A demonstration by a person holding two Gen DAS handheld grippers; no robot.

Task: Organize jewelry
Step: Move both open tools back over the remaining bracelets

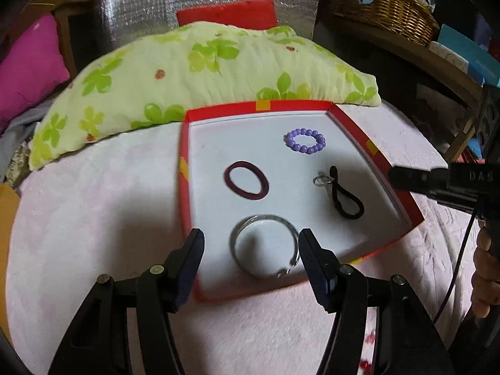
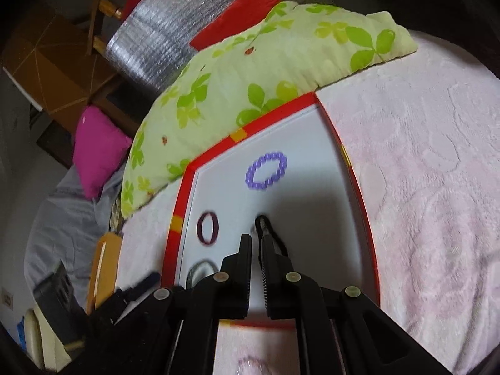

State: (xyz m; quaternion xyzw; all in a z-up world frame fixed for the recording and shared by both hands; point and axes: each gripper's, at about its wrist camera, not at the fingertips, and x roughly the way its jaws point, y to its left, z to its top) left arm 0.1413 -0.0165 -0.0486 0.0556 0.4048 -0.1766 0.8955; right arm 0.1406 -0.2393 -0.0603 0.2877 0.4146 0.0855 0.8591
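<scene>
- Jewelry lies in a red-rimmed tray [image 1: 375,153] on a pink bed cover [image 1: 93,218]
- Left gripper [image 1: 250,243] is spread wide, its fingers either side of a silver bangle [image 1: 240,228]
- Ahead of it: maroon hair tie [image 1: 246,185], purple bead bracelet [image 1: 304,141], black hair tie [image 1: 347,193]
- Right gripper [image 2: 257,240] is nearly closed, tips just beside the black hair tie, holding nothing visible

Bedside clutter beyond the jewelry
Green floral pillow [image 1: 200,72] lying on pink blanket [image 1: 93,218]; magenta cushion [image 1: 29,65] off left, wicker basket [image 1: 387,6] upper right.
</scene>
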